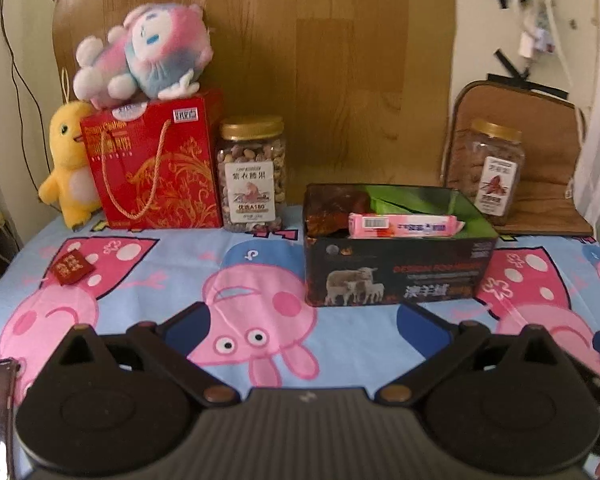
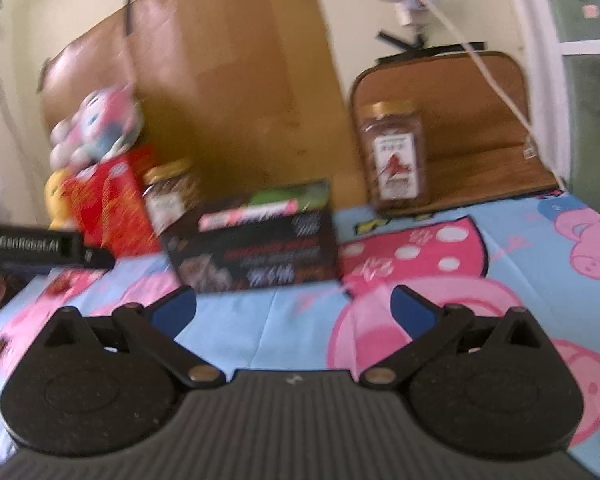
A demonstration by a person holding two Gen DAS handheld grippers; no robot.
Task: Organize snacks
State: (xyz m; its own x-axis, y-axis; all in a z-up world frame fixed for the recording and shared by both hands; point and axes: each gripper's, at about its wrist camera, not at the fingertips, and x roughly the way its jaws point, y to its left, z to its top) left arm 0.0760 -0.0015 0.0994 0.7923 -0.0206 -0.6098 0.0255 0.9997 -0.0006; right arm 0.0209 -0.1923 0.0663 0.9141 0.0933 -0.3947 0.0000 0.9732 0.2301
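Two blue fingertips of the left hand-held gripper are standing wide apart in the left wrist view, holding nothing, above the table with its light blue cloth full of pink cartoon pigs. Just past the fingertips, a dark open box with sheep pictures on its front is sitting on the cloth. A flat pink snack packet is lying across the top of the box, with something brown and something green inside beside it. At the back left, a red gift box with gold swirls and a rope handle is standing, and a pink and blue plush toy is lying on top of it. A yellow plush duck is leaning on its left side. A clear plastic nut jar with a gold lid is standing just right of the red box. Another clear gold-lidded jar with a red label picture is standing at the back right, in front of a brown cushion. A small red packet is lying on the cloth at the left.

The right wrist view is blurry. The right hand-held gripper is also gaping wide apart, empty. The dark box is sitting ahead of it with the pink packet on top, and the red-label jar is standing farther right.
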